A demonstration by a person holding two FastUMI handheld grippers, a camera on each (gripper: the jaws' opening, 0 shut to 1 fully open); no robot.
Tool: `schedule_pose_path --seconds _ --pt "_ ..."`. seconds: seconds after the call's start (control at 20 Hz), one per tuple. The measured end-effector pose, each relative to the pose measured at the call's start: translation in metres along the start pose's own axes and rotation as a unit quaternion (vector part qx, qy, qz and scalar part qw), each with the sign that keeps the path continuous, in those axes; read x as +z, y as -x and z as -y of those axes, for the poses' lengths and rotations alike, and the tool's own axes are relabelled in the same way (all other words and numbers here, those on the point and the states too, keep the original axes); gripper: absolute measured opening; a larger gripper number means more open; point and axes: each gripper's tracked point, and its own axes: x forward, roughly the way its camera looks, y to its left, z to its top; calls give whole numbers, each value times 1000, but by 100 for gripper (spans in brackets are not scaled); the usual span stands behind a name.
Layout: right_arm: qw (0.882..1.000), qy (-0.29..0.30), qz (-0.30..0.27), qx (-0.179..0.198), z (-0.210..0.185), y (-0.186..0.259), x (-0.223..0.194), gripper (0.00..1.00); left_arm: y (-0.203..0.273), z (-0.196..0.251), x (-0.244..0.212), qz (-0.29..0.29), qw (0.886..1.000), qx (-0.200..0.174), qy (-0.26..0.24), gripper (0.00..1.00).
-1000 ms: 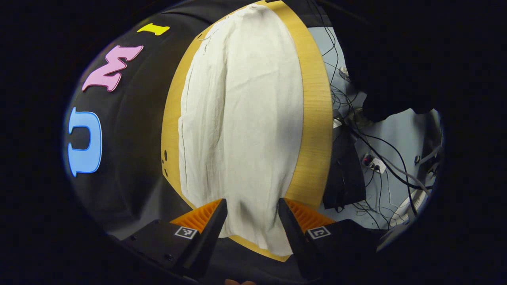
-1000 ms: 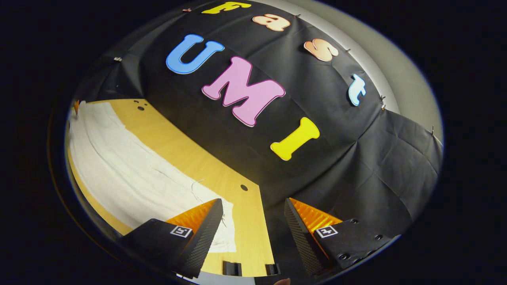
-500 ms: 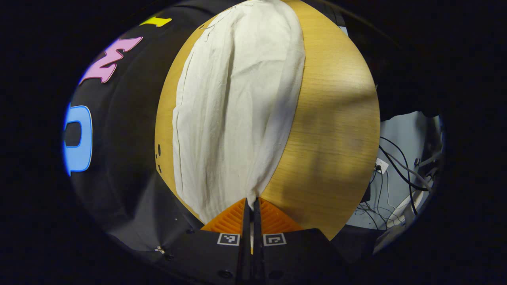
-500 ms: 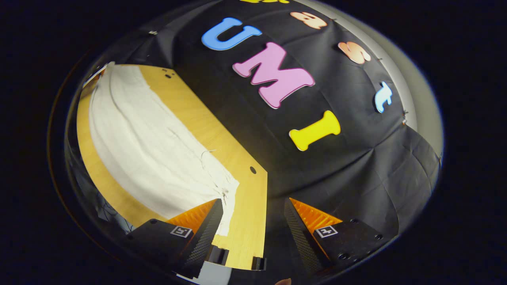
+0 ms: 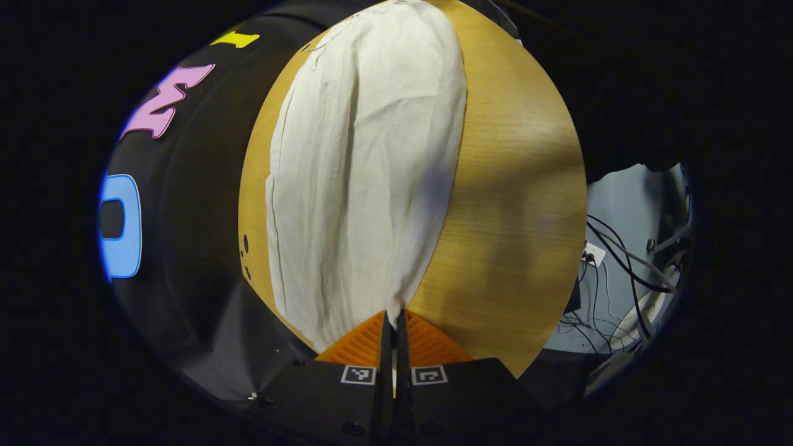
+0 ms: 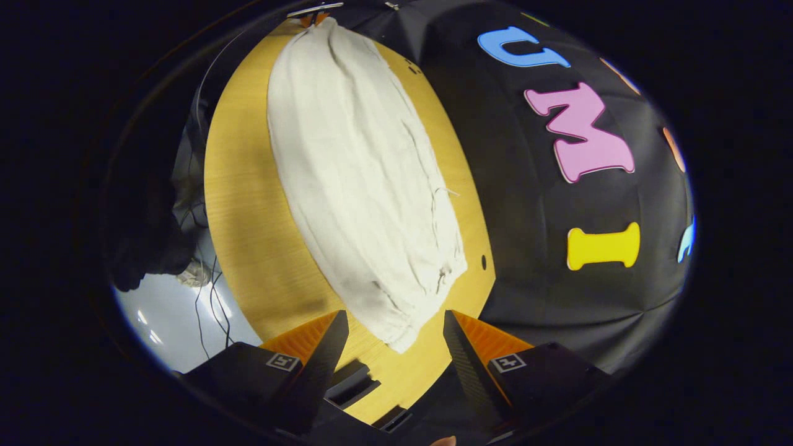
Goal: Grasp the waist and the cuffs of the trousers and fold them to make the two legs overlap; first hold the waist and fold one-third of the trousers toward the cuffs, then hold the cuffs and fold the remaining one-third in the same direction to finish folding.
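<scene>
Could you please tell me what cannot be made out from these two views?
- Left gripper view: the left gripper is shut on the trousers; its fingers hide the pinched end.
- Right gripper view: whether the open right gripper touches the cloth end; height unclear.
- Whether the legs overlap: layers indistinguishable.

The left gripper [image 5: 394,319] has its two fingers pressed together on the near end of the white trousers [image 5: 365,179], the cloth gathering to a narrow point right where they meet. From there the trousers run lengthwise away along the wooden table [image 5: 514,204], creased along their length (a grey shadow falls across their right side). Bare tabletop lies to the right of the cloth, and past its edge, cables [image 5: 619,260] trail over a pale floor [image 5: 613,198]
</scene>
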Motion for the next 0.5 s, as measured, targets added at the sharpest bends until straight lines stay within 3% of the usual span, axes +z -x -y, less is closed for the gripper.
schedule_pose_path --seconds 0.25,0.5 --pt "998 52 -2 46 -8 -40 -16 95 0 0 -1 -13 1000 -4 27 4" --pt "996 83 19 19 15 -74 -2 90 -2 -4 -1 -18 999 -14 34 7"
